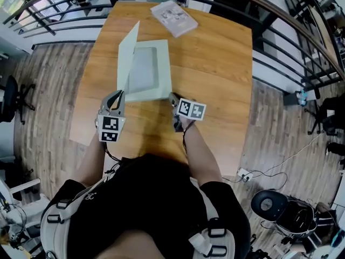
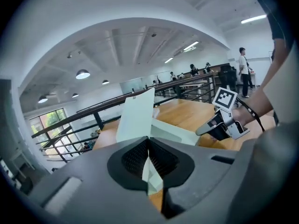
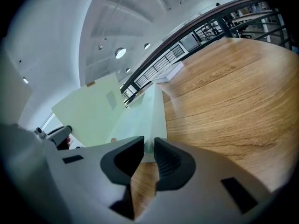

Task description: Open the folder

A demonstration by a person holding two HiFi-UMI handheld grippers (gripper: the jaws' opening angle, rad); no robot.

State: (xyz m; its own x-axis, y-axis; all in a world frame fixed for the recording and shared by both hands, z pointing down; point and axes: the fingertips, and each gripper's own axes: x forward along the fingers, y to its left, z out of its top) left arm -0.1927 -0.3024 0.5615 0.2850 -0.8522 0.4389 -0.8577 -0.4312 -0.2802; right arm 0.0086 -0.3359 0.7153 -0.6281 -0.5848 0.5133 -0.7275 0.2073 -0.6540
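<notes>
A pale green folder lies on the wooden table point(image 1: 215, 74), its base point(image 1: 161, 93) flat and its cover point(image 1: 128, 58) lifted to stand almost upright along the left side. My left gripper point(image 1: 119, 95) is shut on the cover's near corner; in the left gripper view the thin sheet point(image 2: 136, 115) rises out of the closed jaws point(image 2: 148, 157). My right gripper point(image 1: 173, 99) sits at the base's near right corner, and in the right gripper view its jaws point(image 3: 149, 146) pinch that rim point(image 3: 145, 120). The raised cover point(image 3: 93, 111) fills that view's left.
A flat wrapped packet point(image 1: 173, 17) lies at the table's far edge. A dark metal railing point(image 1: 64, 15) curves round behind the table. A black office chair point(image 1: 13, 99) stands on the floor at the left. The table's right half is bare wood.
</notes>
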